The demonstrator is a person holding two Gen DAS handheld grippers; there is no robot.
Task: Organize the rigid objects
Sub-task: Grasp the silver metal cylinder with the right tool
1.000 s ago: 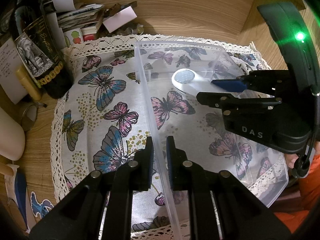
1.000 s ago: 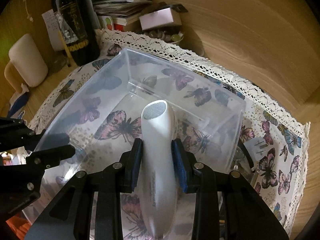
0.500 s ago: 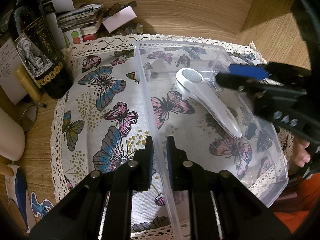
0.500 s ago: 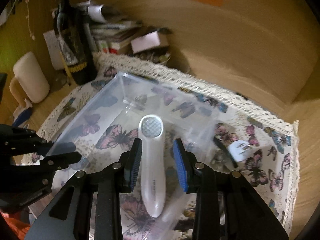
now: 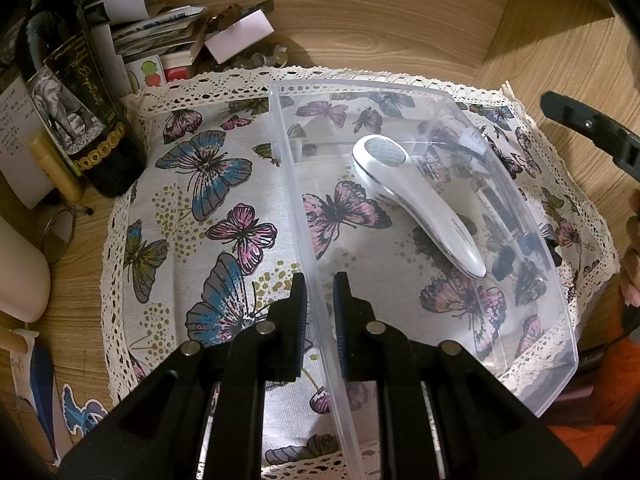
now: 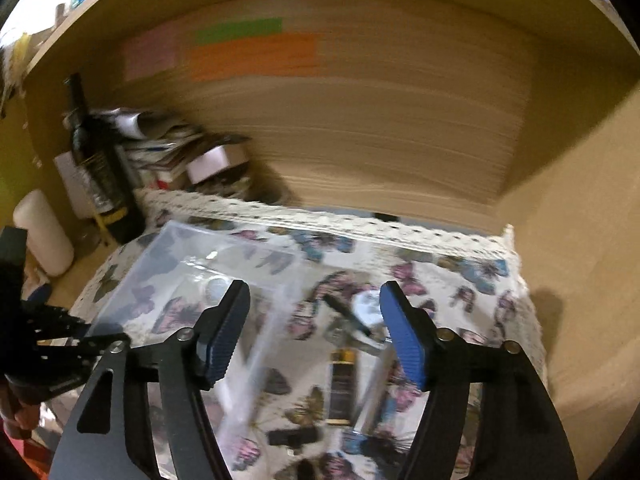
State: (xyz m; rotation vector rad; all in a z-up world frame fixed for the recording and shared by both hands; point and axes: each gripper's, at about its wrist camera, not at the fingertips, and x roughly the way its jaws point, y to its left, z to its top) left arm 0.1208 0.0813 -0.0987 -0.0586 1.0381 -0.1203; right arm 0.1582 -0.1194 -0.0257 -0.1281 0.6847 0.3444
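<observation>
The near wall of the clear bin is clamped by the left hand-held gripper. The right hand-held gripper is held empty, its jaws just opened wide. Below and ahead of it, a dark tube lies lengthwise on the butterfly cloth, nearer this hand. Farther off, the white handheld device rests inside the bin.

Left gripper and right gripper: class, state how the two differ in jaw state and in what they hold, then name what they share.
The left gripper is shut, clamping the near wall of the clear plastic bin; the right gripper is open, its jaws having just been opening. The left holds that wall; the right holds nothing, the white handheld device lying free inside the bin. Both have black fingers with blue ribbed pads.
</observation>
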